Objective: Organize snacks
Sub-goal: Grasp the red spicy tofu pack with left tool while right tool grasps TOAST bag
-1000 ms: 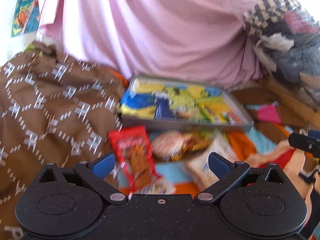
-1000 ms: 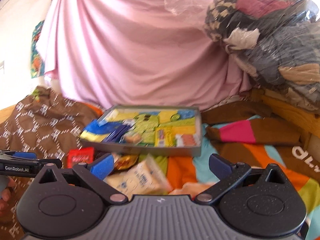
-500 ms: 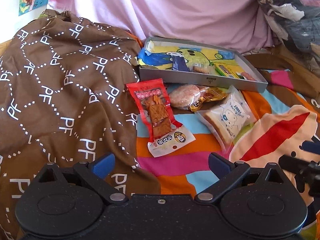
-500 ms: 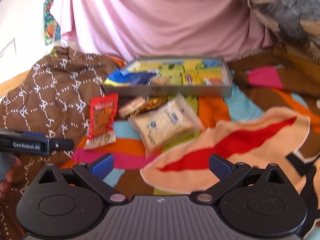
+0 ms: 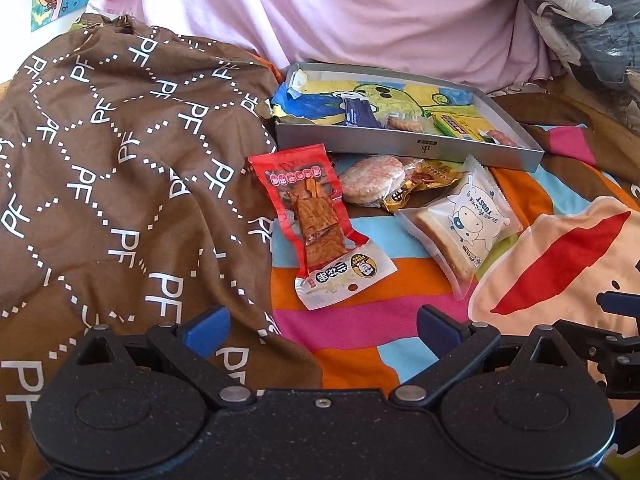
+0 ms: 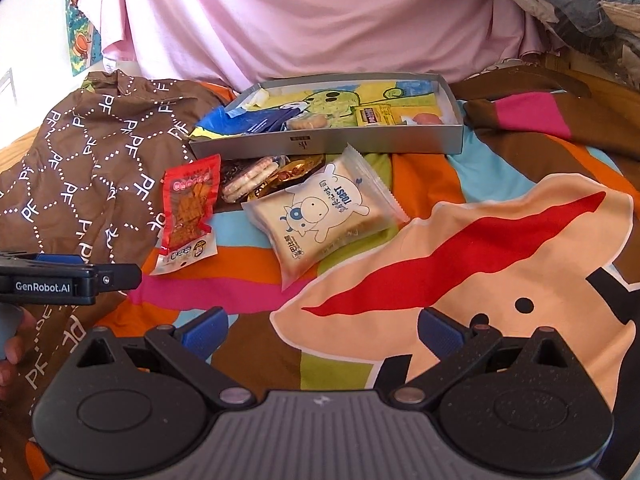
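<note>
The gold-wrapped snack (image 6: 294, 172) is partly hidden under the toast packet (image 6: 324, 216). Small items inside the grey box (image 5: 408, 144) are screened by its near wall. The bundle (image 5: 592, 20) is cut off at the frame edge.

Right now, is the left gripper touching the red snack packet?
Apart. The left wrist view shows the left gripper open, with striped bedding visible between its fingers and the red snack packet.
</note>
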Demonstrator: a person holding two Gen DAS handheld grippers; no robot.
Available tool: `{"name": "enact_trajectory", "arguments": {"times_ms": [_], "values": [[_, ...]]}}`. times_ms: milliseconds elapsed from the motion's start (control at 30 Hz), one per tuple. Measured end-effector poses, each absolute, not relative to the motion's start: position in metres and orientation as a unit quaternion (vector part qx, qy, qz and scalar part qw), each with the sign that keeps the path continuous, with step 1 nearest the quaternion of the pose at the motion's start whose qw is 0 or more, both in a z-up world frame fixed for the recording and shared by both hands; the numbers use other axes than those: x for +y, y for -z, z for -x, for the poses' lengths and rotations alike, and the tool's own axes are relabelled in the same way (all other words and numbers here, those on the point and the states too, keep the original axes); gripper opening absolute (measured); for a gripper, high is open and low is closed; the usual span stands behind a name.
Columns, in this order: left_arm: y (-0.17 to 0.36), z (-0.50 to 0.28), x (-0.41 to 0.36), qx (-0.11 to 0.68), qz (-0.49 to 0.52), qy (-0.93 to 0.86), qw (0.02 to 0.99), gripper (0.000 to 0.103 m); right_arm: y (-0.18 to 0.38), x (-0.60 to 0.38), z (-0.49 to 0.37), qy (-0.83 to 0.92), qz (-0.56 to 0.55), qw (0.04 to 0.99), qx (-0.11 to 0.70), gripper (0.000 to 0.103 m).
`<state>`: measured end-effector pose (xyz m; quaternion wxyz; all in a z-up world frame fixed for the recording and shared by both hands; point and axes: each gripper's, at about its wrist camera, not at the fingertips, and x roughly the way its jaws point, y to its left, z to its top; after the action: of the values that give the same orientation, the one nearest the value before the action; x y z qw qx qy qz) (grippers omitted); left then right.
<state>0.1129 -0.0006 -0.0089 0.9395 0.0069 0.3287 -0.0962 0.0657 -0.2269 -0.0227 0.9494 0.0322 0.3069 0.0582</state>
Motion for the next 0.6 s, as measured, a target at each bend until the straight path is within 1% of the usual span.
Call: {"name": "enact_trajectory", "arguments": {"times_ms": [233,600], "values": [[0.012,-0.125,-0.002,0.32,0.001,0.104,0.942,0.1,0.023,-0.227,-0.076,-0.049,-0.036,0.948,0.313,0.103],[0.021,-0.18,-0.005,0.28,0.035,0.121,0.952,0.1,0.021,-0.232,-0.117,-0.023,-0.056,0.94,0.337,0.103]]}}
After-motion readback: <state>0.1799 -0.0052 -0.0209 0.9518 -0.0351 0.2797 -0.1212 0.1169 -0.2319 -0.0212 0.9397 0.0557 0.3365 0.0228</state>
